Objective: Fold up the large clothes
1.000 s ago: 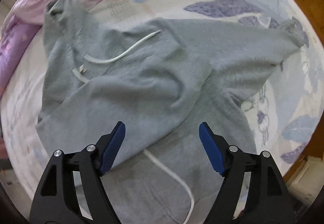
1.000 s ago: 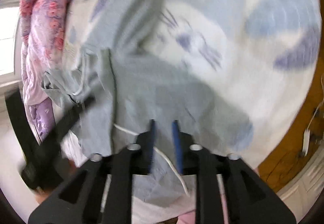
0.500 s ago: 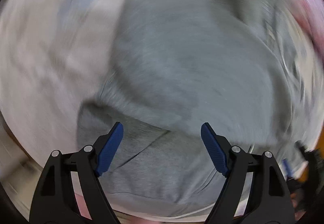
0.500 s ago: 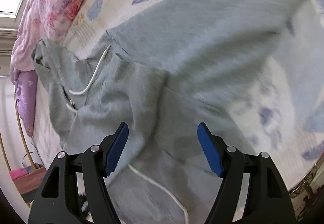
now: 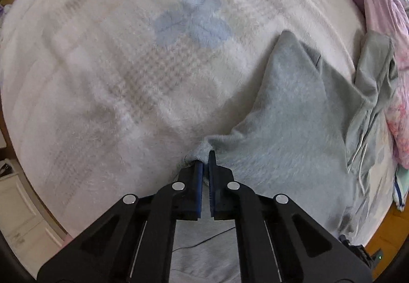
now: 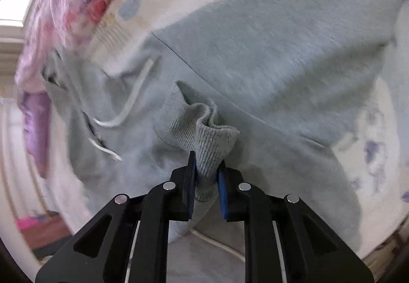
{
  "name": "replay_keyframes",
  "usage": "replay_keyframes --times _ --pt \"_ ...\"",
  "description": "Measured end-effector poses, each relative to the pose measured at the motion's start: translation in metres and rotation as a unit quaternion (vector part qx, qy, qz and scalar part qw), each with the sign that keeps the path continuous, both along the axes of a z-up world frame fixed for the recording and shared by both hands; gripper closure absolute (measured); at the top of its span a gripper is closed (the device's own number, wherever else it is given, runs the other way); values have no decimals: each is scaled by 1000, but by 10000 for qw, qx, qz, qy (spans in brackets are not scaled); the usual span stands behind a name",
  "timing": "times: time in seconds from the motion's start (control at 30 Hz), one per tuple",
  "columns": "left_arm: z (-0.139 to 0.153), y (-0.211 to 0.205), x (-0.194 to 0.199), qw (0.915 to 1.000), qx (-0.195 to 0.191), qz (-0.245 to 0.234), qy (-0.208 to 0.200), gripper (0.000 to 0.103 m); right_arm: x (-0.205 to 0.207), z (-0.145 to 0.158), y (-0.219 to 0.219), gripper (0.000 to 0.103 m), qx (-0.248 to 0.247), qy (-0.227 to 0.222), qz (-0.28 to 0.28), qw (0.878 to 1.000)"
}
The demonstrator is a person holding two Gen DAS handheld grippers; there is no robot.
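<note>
My left gripper (image 5: 205,159) has just closed, clamped on a corner of the grey hoodie (image 5: 288,114), which lies on the bed (image 5: 102,65). From that pinch the cloth runs up and to the right, toward the pink quilt (image 5: 393,93). My right gripper (image 6: 205,164) has also just closed, biting the ribbed cuff (image 6: 202,134); the hoodie's body spreads beyond it, white drawstring (image 6: 130,104) to its left. With both ends held, I judge the coming fold should carry along that long axis.
</note>
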State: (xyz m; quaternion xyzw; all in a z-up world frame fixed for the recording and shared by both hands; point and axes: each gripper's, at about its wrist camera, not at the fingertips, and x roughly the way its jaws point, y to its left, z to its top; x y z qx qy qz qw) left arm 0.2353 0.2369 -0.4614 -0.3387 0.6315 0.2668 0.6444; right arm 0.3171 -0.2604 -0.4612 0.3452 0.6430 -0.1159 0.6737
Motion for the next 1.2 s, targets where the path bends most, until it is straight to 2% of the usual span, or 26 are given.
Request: replay_keyframes --times 0.07,0.1,0.13,0.17,0.2,0.23,0.33,0.4,0.43,0.5,0.53,0.57,0.67,0.7,0.73,0.77,0.8,0.87,0.93,1.0,1.07,1.1,1.17,1.2 --pt "-14 -8 6 9988 71 -412 241 96 -10 -20 0 91 -261 293 85 9992" --pt "-23 -15 11 9959 18 -718 552 96 -14 -20 -1 91 -234 211 49 9995" --pt "-24 -19 15 9944 -15 -831 649 95 -12 -18 -2 86 -246 281 27 9993" --pt "-19 -22 18 9934 -11 -947 643 93 -10 -12 -3 71 -334 497 -2 9982" --pt "-9 -28 24 9912 66 -1174 608 92 -9 -5 -5 61 -451 569 -19 9974" --pt "-2 -31 27 9883 134 -1382 637 90 -8 6 -7 52 -626 492 -55 9968" --pt "27 -44 38 9801 389 -1834 647 89 -5 41 -8 52 -1153 80 84 9933" --pt "40 -50 47 9777 399 -1968 620 89 1 58 0 52 -1314 -296 367 9902" --pt "46 -54 52 9767 365 -2023 621 89 7 61 7 52 -1330 -454 616 9882" --pt "57 -60 59 9730 240 -2210 630 89 20 54 22 67 -1288 -442 1178 9837" --pt "60 -63 56 9665 162 -2437 789 89 26 45 29 80 -1250 -323 1379 9820" --pt "65 -70 59 9573 147 -2692 1048 88 28 38 30 81 -1211 -218 1463 9816" --pt "82 -69 58 9554 334 -2711 1121 85 36 18 35 81 -1179 77 1445 9824" --pt "83 -63 52 9498 683 -2814 1185 85 39 14 35 81 -1158 112 1405 9832" --pt "86 -63 54 9459 936 -2892 1136 85 42 10 34 81 -1119 173 1409 9835" --pt "88 -61 68 9442 1174 -2965 818 85 45 5 34 81 -1124 280 1421 9830" --pt "87 -64 72 9448 1196 -2980 650 85 47 1 34 81 -1139 337 1406 9829" --pt "69 -60 97 9448 1053 -3064 482 85 54 -8 33 82 -1181 446 1437 9815" --pt "40 -60 124 9457 813 -3128 343 85 61 -16 33 82 -1281 509 1499 9790" --pt "-3 -60 151 9444 620 -3158 673 85 66 -22 34 82 -1332 620 1557 9768" --pt "-35 -59 166 9403 583 -3205 982 86 69 -17 37 82 -1349 735 1637 9745" --pt "-29 -62 169 9406 629 -3177 1021 87 68 -11 38 83 -1294 766 1660 9746" --pt "-13 -70 162 9354 674 -3307 1055 86 66 -5 44 96 -1021 802 1656 9776" --pt "-8 -74 149 9306 614 -3408 1188 86 55 -3 46 98 -813 931 1669 9782"
